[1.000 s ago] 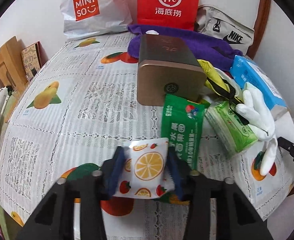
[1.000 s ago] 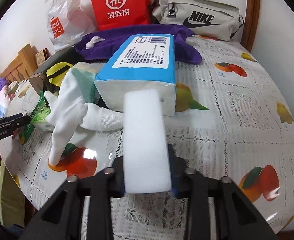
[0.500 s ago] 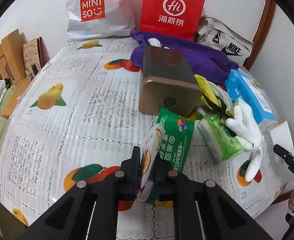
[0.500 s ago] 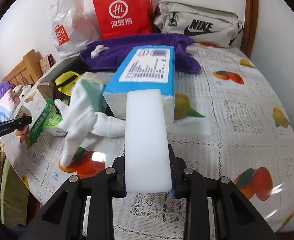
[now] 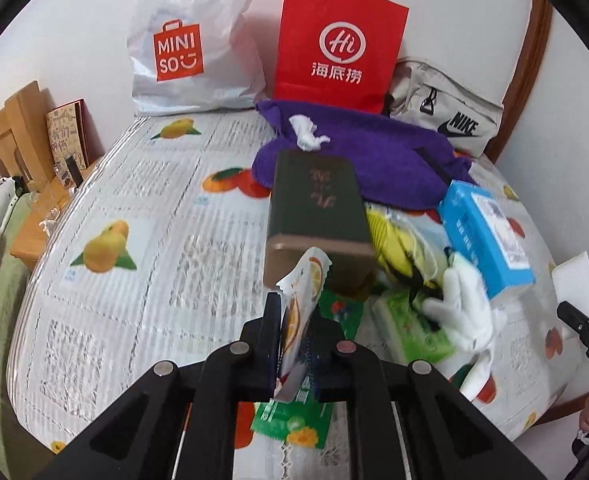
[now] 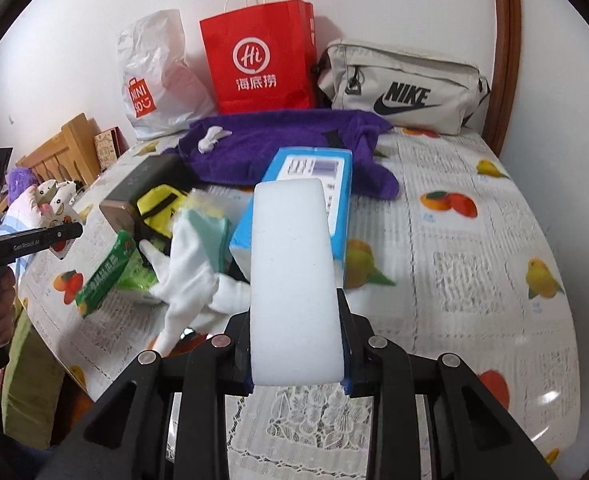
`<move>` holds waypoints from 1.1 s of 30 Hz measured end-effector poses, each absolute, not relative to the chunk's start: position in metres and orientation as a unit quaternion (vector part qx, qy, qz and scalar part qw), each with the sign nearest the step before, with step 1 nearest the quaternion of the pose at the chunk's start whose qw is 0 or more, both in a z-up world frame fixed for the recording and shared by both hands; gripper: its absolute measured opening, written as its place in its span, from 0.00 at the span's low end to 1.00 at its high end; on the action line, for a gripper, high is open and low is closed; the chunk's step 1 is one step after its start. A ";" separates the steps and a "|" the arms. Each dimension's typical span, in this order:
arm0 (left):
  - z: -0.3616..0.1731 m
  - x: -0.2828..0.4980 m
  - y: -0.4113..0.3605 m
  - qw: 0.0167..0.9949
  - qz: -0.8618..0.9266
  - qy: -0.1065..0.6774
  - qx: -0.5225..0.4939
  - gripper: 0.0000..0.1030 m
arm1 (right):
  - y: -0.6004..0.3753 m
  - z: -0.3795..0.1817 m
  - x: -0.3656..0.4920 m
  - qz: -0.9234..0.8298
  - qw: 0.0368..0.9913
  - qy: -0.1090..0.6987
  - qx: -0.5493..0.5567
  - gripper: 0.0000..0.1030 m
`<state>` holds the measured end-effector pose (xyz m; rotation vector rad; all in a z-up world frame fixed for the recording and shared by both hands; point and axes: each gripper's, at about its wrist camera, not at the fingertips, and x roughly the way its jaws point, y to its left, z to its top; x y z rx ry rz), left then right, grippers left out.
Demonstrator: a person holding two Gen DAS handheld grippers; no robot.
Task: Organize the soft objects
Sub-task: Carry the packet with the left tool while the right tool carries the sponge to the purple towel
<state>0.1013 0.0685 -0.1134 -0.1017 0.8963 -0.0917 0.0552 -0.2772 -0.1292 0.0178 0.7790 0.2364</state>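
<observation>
Evidently both grippers carry something soft clear of the round table (image 5: 142,264) with its fruit-printed plastic cover. On the left, the left gripper (image 5: 296,344) is pressed tight on a small flat sachet printed with orange slices (image 5: 304,300); squeezed edge-on, the thin packet stands up between the pads, which probably keeps it from slipping. Its lower end and the green snack packet (image 5: 294,424) beneath are partly covered by the gripper's black frame.

Further right lies the unsorted heap: a bronze-ended dark tin box (image 5: 314,208), a yellow strapped pouch (image 5: 390,240), a green tissue pack (image 5: 414,320), a white cloth glove (image 6: 190,272), a blue-and-white tissue box (image 6: 310,200) and a purple towel (image 6: 286,148). They overlap, so what sits under the glove and the pouch cannot be made out.

On the right, the right gripper (image 6: 296,364) pinches a white foam sponge block (image 6: 294,272) by its long sides, near the close end, so the rest juts forward. That block hides part of the tissue box and the table behind it.
</observation>
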 end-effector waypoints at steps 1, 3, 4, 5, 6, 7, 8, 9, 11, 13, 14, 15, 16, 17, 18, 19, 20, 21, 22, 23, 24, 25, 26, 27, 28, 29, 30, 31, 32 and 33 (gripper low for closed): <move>-0.111 0.103 0.069 0.899 -0.045 0.432 -0.053 0.11 | -0.278 -0.126 0.057 0.117 0.919 0.376 0.010 0.29; -0.105 0.109 0.068 0.897 -0.043 0.435 -0.062 0.11 | -0.277 -0.120 0.063 0.121 0.920 0.373 0.010 0.29; -0.102 0.112 0.068 0.898 -0.043 0.434 -0.065 0.11 | -0.277 -0.118 0.066 0.121 0.920 0.371 0.009 0.29; -0.100 0.115 0.068 0.897 -0.044 0.435 -0.067 0.11 | -0.276 -0.115 0.070 0.122 0.921 0.369 0.009 0.29; -0.098 0.118 0.067 0.896 -0.044 0.437 -0.068 0.11 | -0.276 -0.112 0.074 0.123 0.921 0.368 0.011 0.29; -0.096 0.120 0.067 0.896 -0.043 0.437 -0.068 0.11 | -0.276 -0.111 0.078 0.123 0.921 0.369 0.012 0.29; -0.094 0.124 0.067 0.896 -0.043 0.437 -0.071 0.11 | -0.275 -0.109 0.085 0.120 0.920 0.373 0.013 0.29; -0.092 0.126 0.066 0.895 -0.045 0.437 -0.072 0.11 | -0.275 -0.107 0.089 0.118 0.919 0.376 0.015 0.29; -0.088 0.133 0.065 0.895 -0.048 0.437 -0.075 0.11 | -0.273 -0.104 0.099 0.121 0.918 0.378 0.016 0.29; -0.085 0.140 0.063 0.895 -0.047 0.438 -0.074 0.11 | -0.271 -0.099 0.108 0.123 0.918 0.376 0.013 0.29; -0.084 0.143 0.062 0.895 -0.047 0.439 -0.073 0.11 | -0.270 -0.096 0.113 0.124 0.918 0.376 0.010 0.29; -0.083 0.147 0.060 0.895 -0.048 0.438 -0.073 0.11 | -0.268 -0.094 0.118 0.126 0.919 0.374 0.008 0.29; -0.083 0.151 0.059 0.894 -0.048 0.439 -0.072 0.11 | -0.267 -0.092 0.122 0.127 0.919 0.372 0.007 0.29; -0.082 0.155 0.058 0.894 -0.048 0.440 -0.071 0.11 | -0.266 -0.089 0.129 0.128 0.919 0.372 0.006 0.29; -0.082 0.160 0.057 0.893 -0.047 0.443 -0.070 0.11 | -0.265 -0.088 0.134 0.130 0.919 0.372 0.007 0.29; -0.082 0.165 0.056 0.892 -0.048 0.445 -0.072 0.11 | -0.264 -0.087 0.141 0.133 0.918 0.373 0.010 0.29; -0.081 0.168 0.055 0.891 -0.050 0.446 -0.074 0.11 | -0.264 -0.085 0.148 0.133 0.917 0.375 0.013 0.29; -0.081 0.173 0.055 0.889 -0.055 0.448 -0.076 0.11 | -0.263 -0.084 0.154 0.132 0.917 0.376 0.014 0.29; -0.081 0.178 0.054 0.888 -0.056 0.449 -0.076 0.11 | -0.263 -0.083 0.159 0.132 0.918 0.375 0.014 0.29; -0.081 0.183 0.053 0.888 -0.055 0.450 -0.075 0.11 | -0.262 -0.082 0.165 0.132 0.918 0.375 0.013 0.29; -0.081 0.189 0.052 0.888 -0.054 0.451 -0.072 0.11 | -0.261 -0.082 0.173 0.133 0.917 0.375 0.013 0.29; -0.081 0.194 0.051 0.888 -0.055 0.451 -0.071 0.11 | -0.260 -0.081 0.181 0.132 0.917 0.376 0.012 0.29; -0.081 0.198 0.050 0.888 -0.056 0.452 -0.071 0.11 | -0.260 -0.081 0.186 0.131 0.917 0.377 0.012 0.29; -0.082 0.205 0.049 0.887 -0.056 0.453 -0.069 0.11 | -0.259 -0.081 0.193 0.131 0.916 0.378 0.012 0.29; -0.082 0.210 0.048 0.886 -0.056 0.455 -0.069 0.11 | -0.258 -0.081 0.200 0.129 0.916 0.379 0.012 0.29; -0.083 0.216 0.047 0.885 -0.058 0.457 -0.070 0.11 | -0.258 -0.081 0.206 0.128 0.916 0.380 0.013 0.29; -0.083 0.220 0.046 0.884 -0.061 0.458 -0.072 0.11 | -0.258 -0.082 0.212 0.128 0.916 0.381 0.014 0.29; -0.083 0.225 0.046 0.883 -0.064 0.459 -0.075 0.11 | -0.258 -0.082 0.218 0.129 0.915 0.382 0.015 0.29; -0.084 0.232 0.044 0.882 -0.069 0.461 -0.076 0.11 | -0.258 -0.082 0.223 0.129 0.915 0.383 0.015 0.29; -0.083 0.236 0.044 0.882 -0.070 0.460 -0.077 0.11 | -0.258 -0.082 0.230 0.129 0.914 0.384 0.015 0.29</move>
